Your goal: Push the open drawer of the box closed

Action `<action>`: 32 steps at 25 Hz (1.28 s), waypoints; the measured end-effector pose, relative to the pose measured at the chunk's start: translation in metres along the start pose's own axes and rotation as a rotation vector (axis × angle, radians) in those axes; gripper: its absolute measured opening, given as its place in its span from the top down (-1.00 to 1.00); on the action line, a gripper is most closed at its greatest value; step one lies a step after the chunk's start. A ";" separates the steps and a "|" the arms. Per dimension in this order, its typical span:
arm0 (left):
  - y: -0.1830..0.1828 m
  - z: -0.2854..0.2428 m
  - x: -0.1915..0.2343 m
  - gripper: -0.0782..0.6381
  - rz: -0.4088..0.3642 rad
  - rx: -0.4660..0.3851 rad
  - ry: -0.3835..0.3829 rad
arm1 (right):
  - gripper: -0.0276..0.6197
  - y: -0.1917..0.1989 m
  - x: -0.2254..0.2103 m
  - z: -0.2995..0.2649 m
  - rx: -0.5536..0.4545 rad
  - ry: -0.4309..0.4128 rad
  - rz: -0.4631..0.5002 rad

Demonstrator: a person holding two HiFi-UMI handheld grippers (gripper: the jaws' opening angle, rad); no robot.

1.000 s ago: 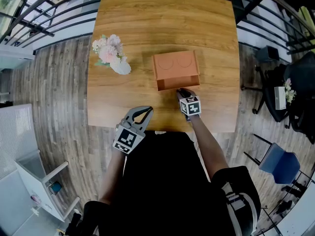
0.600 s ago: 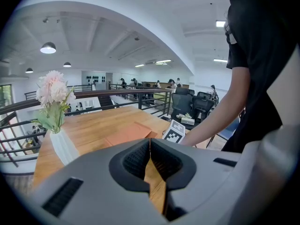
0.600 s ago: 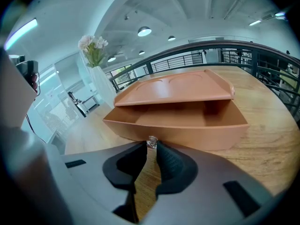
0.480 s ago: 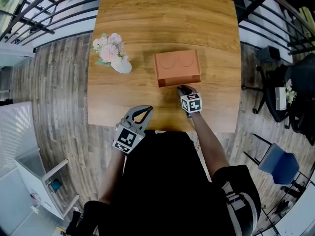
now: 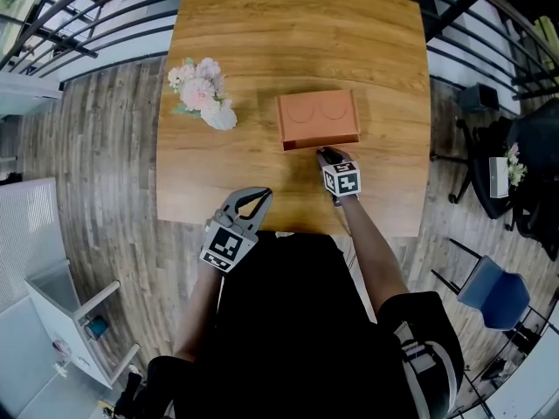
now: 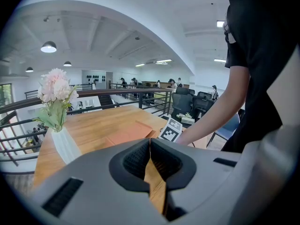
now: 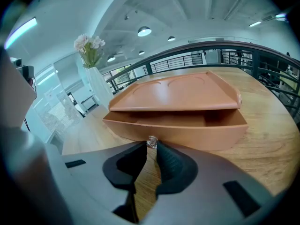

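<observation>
R gripper nearer, jaws nipped on knob. Drawer dead ahead, bit out of box, long axis crosswise. L gripper closed tight, empty, back nr table edge.

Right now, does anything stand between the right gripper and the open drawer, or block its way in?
Nothing visible does. The right gripper is at the drawer front, jaws closed on its small knob; the drawer's visible inside holds nothing.

The table is smooth wood with lines in it. The box looks matt and smooth. Its little knob is shiny. The vase is smooth white.
</observation>
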State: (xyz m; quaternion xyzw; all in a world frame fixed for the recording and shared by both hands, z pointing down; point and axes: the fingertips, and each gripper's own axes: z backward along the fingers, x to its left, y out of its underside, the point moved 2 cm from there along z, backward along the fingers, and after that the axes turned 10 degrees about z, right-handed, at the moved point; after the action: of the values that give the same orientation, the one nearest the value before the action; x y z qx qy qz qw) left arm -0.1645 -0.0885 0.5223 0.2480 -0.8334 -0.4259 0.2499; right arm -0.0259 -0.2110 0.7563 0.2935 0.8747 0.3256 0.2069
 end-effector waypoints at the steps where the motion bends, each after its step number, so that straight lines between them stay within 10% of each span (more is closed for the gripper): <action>1: 0.000 0.000 0.000 0.71 -0.001 0.001 0.000 | 0.67 -0.001 -0.001 -0.001 0.000 0.001 0.000; 32: 0.001 0.002 0.018 0.71 0.007 0.008 0.013 | 0.66 -0.021 -0.009 -0.016 -0.017 0.031 -0.039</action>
State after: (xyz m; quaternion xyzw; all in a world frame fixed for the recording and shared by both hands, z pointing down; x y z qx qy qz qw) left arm -0.1793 -0.0978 0.5262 0.2487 -0.8344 -0.4200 0.2558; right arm -0.0361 -0.2375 0.7547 0.2694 0.8805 0.3336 0.2023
